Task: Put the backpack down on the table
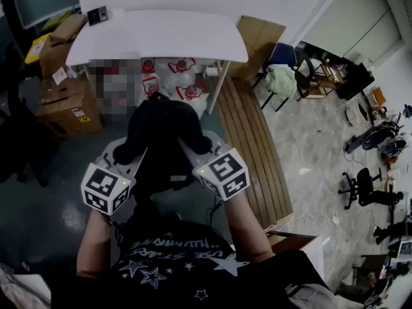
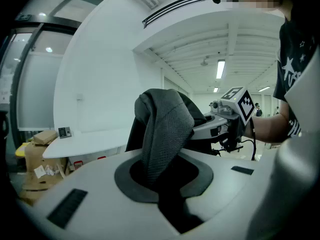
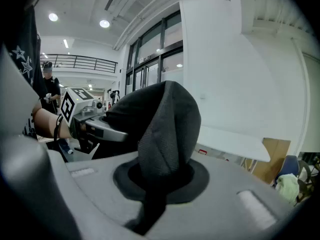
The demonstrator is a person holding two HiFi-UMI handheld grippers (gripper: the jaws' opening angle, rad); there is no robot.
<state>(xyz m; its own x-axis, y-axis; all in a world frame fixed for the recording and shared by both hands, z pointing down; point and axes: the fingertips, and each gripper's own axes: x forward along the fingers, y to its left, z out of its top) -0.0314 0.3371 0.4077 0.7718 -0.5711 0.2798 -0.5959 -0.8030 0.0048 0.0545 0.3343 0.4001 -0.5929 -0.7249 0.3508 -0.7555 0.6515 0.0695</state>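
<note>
Black fabric backpack (image 1: 161, 131) hangs short of the white table's (image 1: 161, 34) near edge; our left gripper (image 1: 129, 154) and right gripper (image 1: 193, 150) each pinch a padded shoulder strap (image 2: 167, 129), jaws nearly closed; we judge it soft and saggy, best carried by those straps

Office: swivel chairs (image 1: 360, 188), cardboard boxes (image 1: 64, 102)

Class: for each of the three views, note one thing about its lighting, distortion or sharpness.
Head view: dim, corners darkened; the black backpack loses detail while the white table reads bright. Left gripper view: fisheye curves the ceiling; the backpack's weave is sharp. Right gripper view: same curving, ceiling lights glare.
</note>
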